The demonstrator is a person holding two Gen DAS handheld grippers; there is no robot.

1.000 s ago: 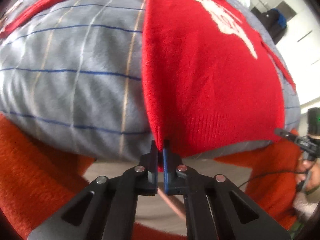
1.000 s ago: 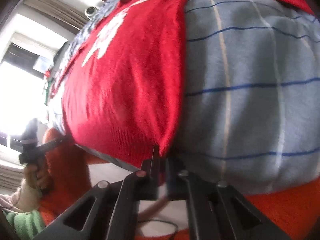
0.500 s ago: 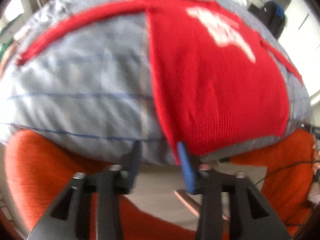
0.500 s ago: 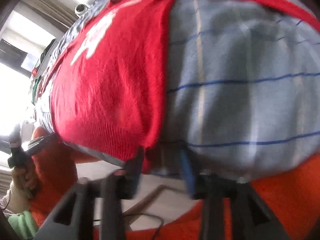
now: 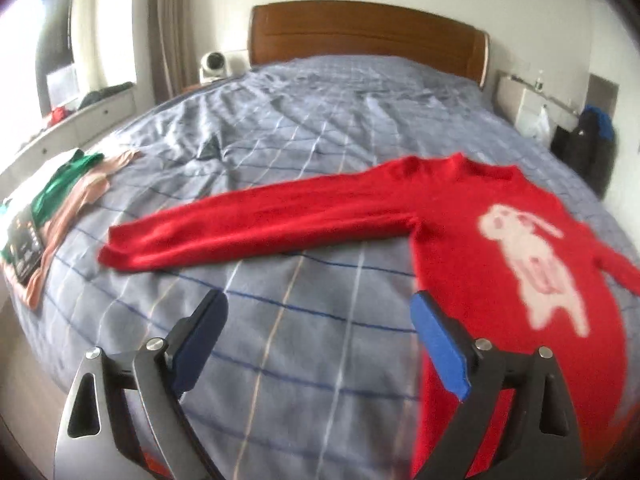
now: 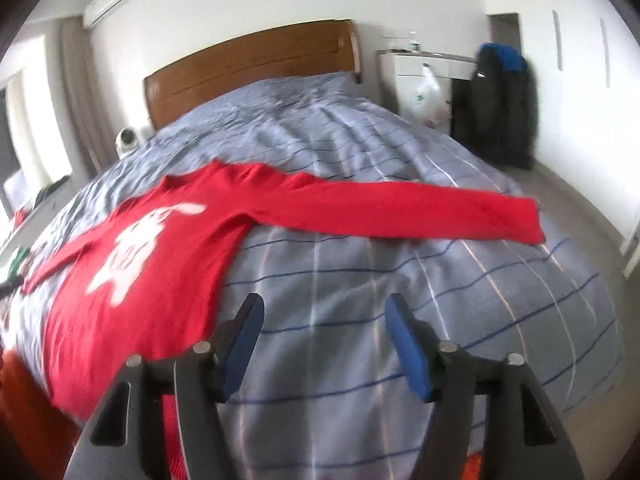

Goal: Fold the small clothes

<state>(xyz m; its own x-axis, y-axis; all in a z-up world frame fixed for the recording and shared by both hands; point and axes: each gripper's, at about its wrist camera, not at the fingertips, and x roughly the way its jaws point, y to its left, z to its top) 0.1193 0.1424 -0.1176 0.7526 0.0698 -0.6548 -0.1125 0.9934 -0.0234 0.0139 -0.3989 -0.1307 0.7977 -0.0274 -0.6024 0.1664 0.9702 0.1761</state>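
Note:
A red sweater (image 5: 472, 236) with a white animal print lies flat on the blue checked bed cover (image 5: 304, 344), both sleeves stretched out sideways. In the right wrist view the same sweater (image 6: 160, 264) fills the left half, one sleeve reaching right. My left gripper (image 5: 316, 320) hovers above the cover just left of the sweater's side edge, its jaws opening with nothing between them. Just right of the other side edge my right gripper (image 6: 324, 328) hangs over bare cover, jaws also opening and empty. Both sit near the hem end.
Folded green and pink clothes (image 5: 60, 196) lie on the bed's left edge beside a dark card. A wooden headboard (image 5: 360, 36) stands at the far end. A white nightstand (image 6: 424, 76) and a dark hanging bag (image 6: 500, 108) stand right of the bed.
Both grippers let go of the sweater's hem corners, opened wide, rose and tilted up. The whole bed and room came into view.

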